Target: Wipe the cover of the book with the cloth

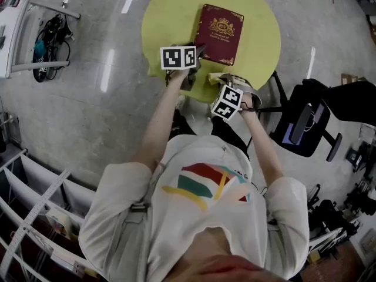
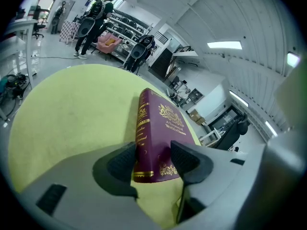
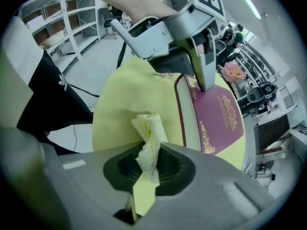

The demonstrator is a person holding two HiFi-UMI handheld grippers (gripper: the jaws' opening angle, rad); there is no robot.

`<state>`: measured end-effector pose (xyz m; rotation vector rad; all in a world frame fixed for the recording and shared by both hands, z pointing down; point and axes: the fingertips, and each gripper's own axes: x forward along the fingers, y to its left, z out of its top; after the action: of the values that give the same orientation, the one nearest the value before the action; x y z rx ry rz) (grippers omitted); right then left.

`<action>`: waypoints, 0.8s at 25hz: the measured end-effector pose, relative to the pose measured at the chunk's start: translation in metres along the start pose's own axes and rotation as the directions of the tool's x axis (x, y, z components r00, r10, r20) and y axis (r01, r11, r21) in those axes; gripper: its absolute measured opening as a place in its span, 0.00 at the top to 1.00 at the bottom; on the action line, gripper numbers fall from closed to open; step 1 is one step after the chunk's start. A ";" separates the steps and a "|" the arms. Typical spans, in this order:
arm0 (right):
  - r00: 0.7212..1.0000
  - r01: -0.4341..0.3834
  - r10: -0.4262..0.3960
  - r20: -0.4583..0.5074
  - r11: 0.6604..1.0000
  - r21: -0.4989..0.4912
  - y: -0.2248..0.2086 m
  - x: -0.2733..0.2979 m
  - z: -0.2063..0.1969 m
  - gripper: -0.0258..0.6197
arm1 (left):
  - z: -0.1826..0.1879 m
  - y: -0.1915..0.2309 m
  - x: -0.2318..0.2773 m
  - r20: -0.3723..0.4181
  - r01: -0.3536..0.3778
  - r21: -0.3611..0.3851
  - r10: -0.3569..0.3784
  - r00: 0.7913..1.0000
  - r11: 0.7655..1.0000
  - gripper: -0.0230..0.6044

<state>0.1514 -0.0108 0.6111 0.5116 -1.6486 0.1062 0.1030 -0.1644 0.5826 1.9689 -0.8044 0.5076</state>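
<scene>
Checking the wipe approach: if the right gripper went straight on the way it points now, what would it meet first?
The cloth in the right gripper would probably land on the yellow table, just beside the book, not on its cover. Depth is unclear.

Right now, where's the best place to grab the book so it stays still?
The near spine corner, from the person's side. The book lies flat on the yellow table with that thick corner facing the left hand-held gripper, whose jaws straddle it.
</scene>
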 end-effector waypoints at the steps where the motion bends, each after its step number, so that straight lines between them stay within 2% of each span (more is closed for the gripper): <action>1: 1.000 0.007 -0.007 0.007 1.000 0.005 -0.001 -0.002 0.001 0.91 | 0.000 0.000 -0.001 0.002 0.000 -0.001 0.000 1.000 1.000 0.61; 6: 0.997 0.057 -0.059 0.056 0.998 0.029 -0.021 -0.020 0.009 0.91 | 0.000 0.000 -0.002 0.003 -0.016 -0.009 0.016 1.000 1.000 0.61; 9: 0.989 0.104 -0.108 0.097 0.994 0.044 -0.046 -0.040 0.020 0.91 | 0.006 -0.002 -0.007 0.014 -0.071 0.059 0.070 0.997 0.996 0.61; 13: 0.974 0.160 -0.170 0.147 0.984 0.079 -0.089 -0.067 0.030 0.91 | 0.036 -0.010 -0.025 0.108 -0.055 0.046 0.050 0.993 0.997 0.61; 15: 0.964 0.191 -0.204 0.171 0.977 0.091 -0.112 -0.078 0.039 0.91 | 0.058 -0.012 -0.044 0.176 -0.058 0.049 0.049 0.983 0.997 0.62; 16: 0.958 0.210 -0.223 0.181 0.974 0.090 -0.124 -0.083 0.044 0.91 | 0.068 -0.010 -0.054 0.208 -0.081 0.059 0.067 0.976 0.995 0.70; 17: 0.952 0.230 -0.242 0.188 0.970 0.084 -0.136 -0.087 0.050 0.91 | 0.076 -0.006 -0.064 0.236 -0.116 0.072 0.096 0.967 0.991 0.85; 18: 0.947 0.250 -0.260 0.189 0.965 0.072 -0.149 -0.089 0.055 0.91 | 0.083 -0.001 -0.074 0.260 -0.153 0.088 0.126 0.957 0.984 0.91; 20: 0.938 0.297 -0.299 0.178 0.954 0.040 -0.175 -0.092 0.063 0.91 | 0.091 0.004 -0.091 0.302 -0.198 0.112 0.156 0.941 0.974 0.94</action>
<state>0.1669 -0.1655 0.4733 0.7943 -1.7283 -0.1594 0.0394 -0.2144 0.4827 2.1442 -1.1674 0.3908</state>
